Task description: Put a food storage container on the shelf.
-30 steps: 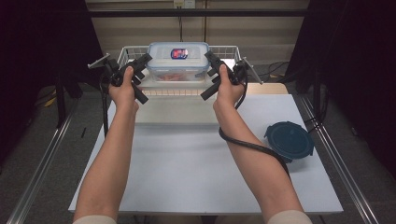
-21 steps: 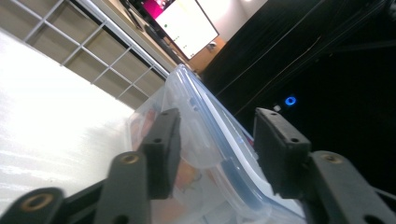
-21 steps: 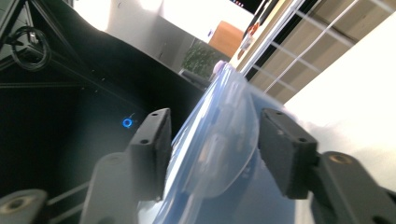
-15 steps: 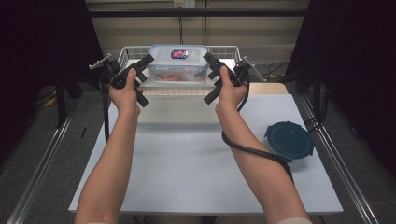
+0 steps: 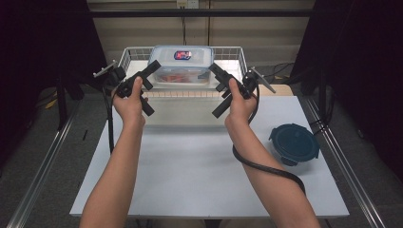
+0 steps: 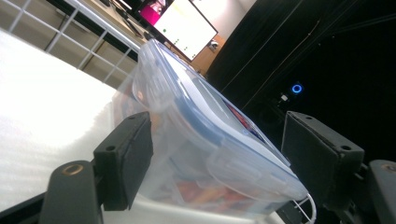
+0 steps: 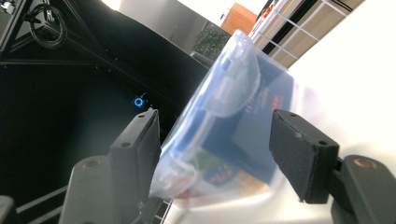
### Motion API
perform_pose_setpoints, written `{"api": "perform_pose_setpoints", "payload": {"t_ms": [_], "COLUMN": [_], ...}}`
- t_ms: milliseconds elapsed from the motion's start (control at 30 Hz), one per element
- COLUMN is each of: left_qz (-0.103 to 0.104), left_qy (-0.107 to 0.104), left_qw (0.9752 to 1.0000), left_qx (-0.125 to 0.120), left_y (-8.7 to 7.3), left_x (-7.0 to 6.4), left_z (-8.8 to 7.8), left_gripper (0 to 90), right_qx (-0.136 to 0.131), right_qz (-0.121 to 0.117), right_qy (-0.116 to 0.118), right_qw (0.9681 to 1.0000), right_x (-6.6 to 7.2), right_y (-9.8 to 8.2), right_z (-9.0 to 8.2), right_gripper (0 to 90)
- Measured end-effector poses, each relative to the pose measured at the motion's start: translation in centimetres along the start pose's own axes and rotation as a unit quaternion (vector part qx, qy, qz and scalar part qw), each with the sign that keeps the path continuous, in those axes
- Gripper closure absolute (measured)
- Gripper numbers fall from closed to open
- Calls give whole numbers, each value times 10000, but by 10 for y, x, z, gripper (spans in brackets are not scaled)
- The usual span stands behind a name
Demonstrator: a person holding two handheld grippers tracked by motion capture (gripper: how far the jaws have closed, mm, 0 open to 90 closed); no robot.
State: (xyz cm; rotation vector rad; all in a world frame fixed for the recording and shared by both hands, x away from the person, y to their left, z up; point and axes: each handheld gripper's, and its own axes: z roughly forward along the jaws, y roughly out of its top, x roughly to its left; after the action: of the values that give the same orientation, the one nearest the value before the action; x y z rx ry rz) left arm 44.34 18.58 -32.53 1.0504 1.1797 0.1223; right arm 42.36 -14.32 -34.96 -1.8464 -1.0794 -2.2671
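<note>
The clear lidded container (image 5: 180,64) sits in the white wire basket (image 5: 236,53), between the two grippers. The left gripper (image 5: 153,71), just left of it, has just been opening; its jaws stand apart, the container's end between them unpressed. The right gripper (image 5: 214,72) likewise has been opening, released. A dark blue lid (image 5: 293,143) lies on the table (image 5: 190,175), behind and right of the right gripper.

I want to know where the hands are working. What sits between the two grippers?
In the high view, the clear lidded container in the wire basket sits between the left gripper and right gripper.
</note>
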Motion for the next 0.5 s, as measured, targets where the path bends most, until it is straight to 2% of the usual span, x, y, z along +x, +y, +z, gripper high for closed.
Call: {"api": "perform_pose_setpoints", "payload": {"t_ms": [167, 267, 300, 333, 400, 500], "left_qz": [101, 55, -41, -149, -91, -140], "left_qy": [-54, -120, -192, -303, -249, -292], "left_qw": [9999, 9998, 9996, 9987, 9989, 9984], "left_qx": [60, 173, 217, 378, 399, 460], "left_y": [-8, -11, -13, -17, -22, -29], "left_x": [-3, -3, -3, 0, 0, -1], "left_z": [-3, -6, -6, -8, -11, -15], "left_gripper": [200, 167, 167, 135, 159, 152], "right_qx": [115, 143, 175, 212, 249, 362], "right_qz": [-4, -29, -21, -69, -51, -137], "right_qy": [77, 133, 173, 205, 242, 286], "right_qw": [9999, 9998, 9997, 9995, 9994, 9988], "right_x": [-2, -1, -1, -1, -1, -1], "right_y": [-3, -5, -6, -7, -9, -12], "right_z": [-11, -14, -17, -22, -28, -35], "right_gripper": [341, 340, 339, 338, 336, 331]}}
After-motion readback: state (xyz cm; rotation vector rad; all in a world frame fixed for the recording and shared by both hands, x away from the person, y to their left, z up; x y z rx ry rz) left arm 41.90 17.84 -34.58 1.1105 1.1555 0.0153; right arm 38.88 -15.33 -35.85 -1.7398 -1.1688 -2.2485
